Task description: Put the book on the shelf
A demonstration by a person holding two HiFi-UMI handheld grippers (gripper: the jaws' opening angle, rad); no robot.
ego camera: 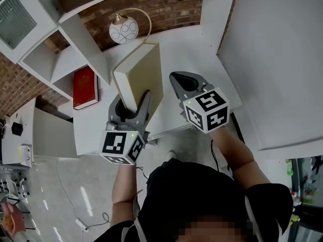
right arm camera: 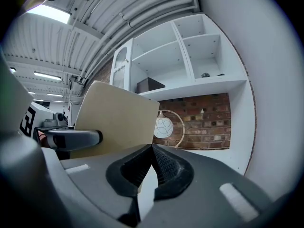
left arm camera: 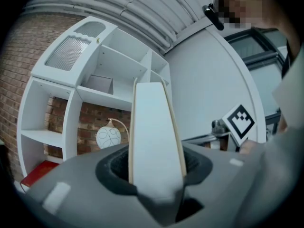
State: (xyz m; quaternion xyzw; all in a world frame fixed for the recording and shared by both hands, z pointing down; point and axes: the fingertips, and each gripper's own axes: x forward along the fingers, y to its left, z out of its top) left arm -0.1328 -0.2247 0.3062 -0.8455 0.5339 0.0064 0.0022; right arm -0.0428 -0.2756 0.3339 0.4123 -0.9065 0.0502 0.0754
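Note:
A beige book [ego camera: 139, 74] stands upright on its edge with my left gripper [ego camera: 135, 99] shut on its lower end. In the left gripper view the book [left arm camera: 154, 127] rises straight out of the jaws, pages to the right. My right gripper [ego camera: 182, 80] floats just right of the book, jaws shut and empty; the right gripper view shows the tips [right arm camera: 152, 148] meeting. From there the book's cover [right arm camera: 116, 115] fills the left side. The white shelf unit [ego camera: 81, 42] stands ahead, its compartments [left arm camera: 121, 63] mostly bare.
A round white lamp [ego camera: 123, 30] with a curved brass arm stands before the brick wall. A red book [ego camera: 85, 87] lies in a low left compartment. A dark box [right arm camera: 149, 85] sits on an upper shelf. A tall white panel [ego camera: 272, 59] is to the right.

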